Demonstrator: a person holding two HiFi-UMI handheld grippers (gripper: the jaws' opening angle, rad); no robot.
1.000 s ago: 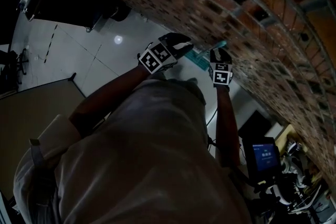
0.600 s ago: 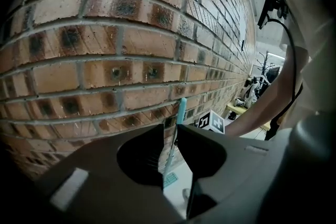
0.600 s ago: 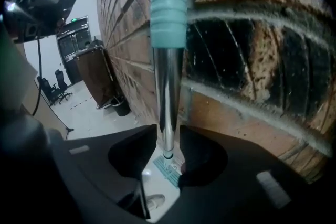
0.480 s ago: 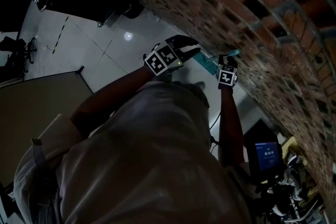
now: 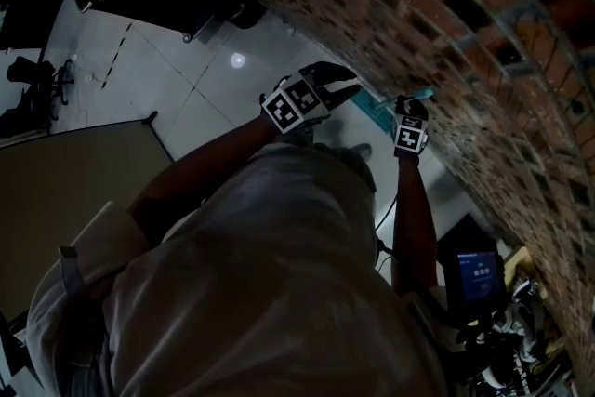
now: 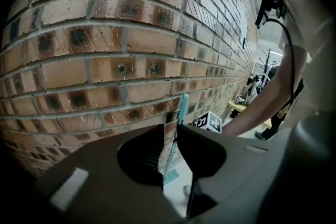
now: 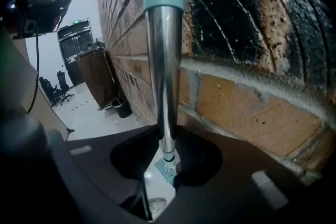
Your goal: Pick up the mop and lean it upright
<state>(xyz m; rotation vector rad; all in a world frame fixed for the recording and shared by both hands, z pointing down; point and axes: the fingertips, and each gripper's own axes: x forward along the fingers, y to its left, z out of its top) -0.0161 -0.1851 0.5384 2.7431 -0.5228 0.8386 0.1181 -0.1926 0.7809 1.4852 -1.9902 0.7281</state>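
Mop, one; grippers, two

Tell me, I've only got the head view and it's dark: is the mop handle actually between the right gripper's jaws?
Observer: Yes. The mop handle runs down between the jaws of the right gripper, which have just been closing onto it.
Operator: And the left gripper, is it holding anything?
Observer: No. The left gripper holds nothing. Its jaws stand slightly apart, and the mop handle only shows beyond them, against the brick wall.
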